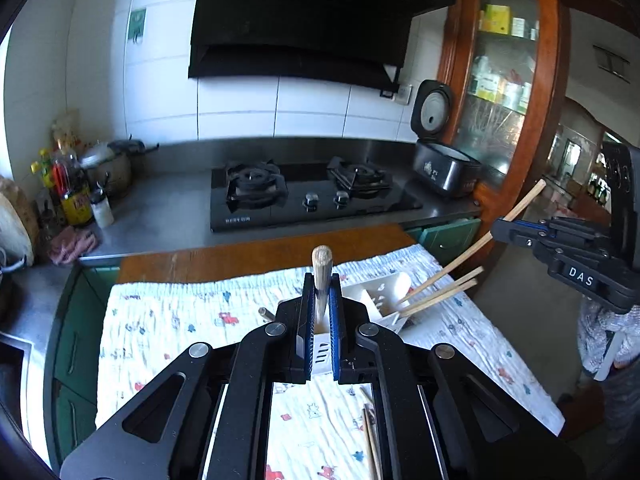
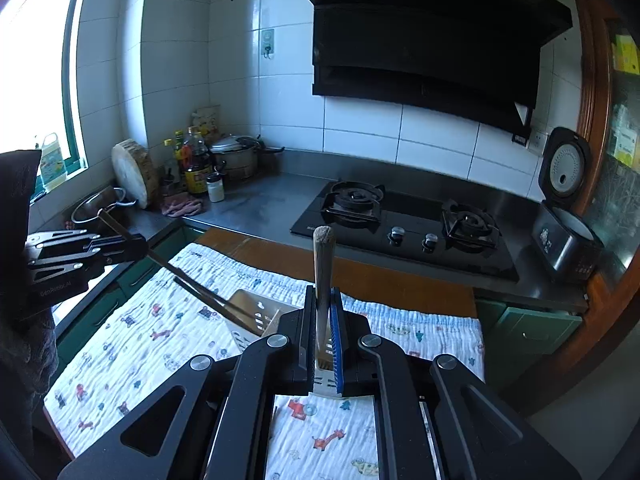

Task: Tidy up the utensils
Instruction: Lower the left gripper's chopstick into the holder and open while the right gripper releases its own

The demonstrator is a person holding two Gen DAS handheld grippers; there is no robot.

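Note:
My left gripper (image 1: 322,320) is shut on a wooden-handled utensil (image 1: 321,276) that stands upright over the white slotted utensil holder (image 1: 380,300). In the left wrist view the other gripper (image 1: 500,227) at the right is shut on a chopstick (image 1: 468,254) that slants down into the holder, beside two more chopsticks (image 1: 444,292). In the right wrist view my gripper (image 2: 323,336) is shut on a wooden handle (image 2: 323,272) above the holder (image 2: 256,314); the other gripper (image 2: 140,246) at the left grips a chopstick (image 2: 188,280).
A printed cloth (image 1: 180,320) covers the wooden table (image 1: 240,256). Loose chopsticks (image 1: 370,432) lie on the cloth near me. Behind are a steel counter with a gas hob (image 1: 308,196), a rice cooker (image 1: 440,168), bottles and pots (image 1: 76,184) at the left.

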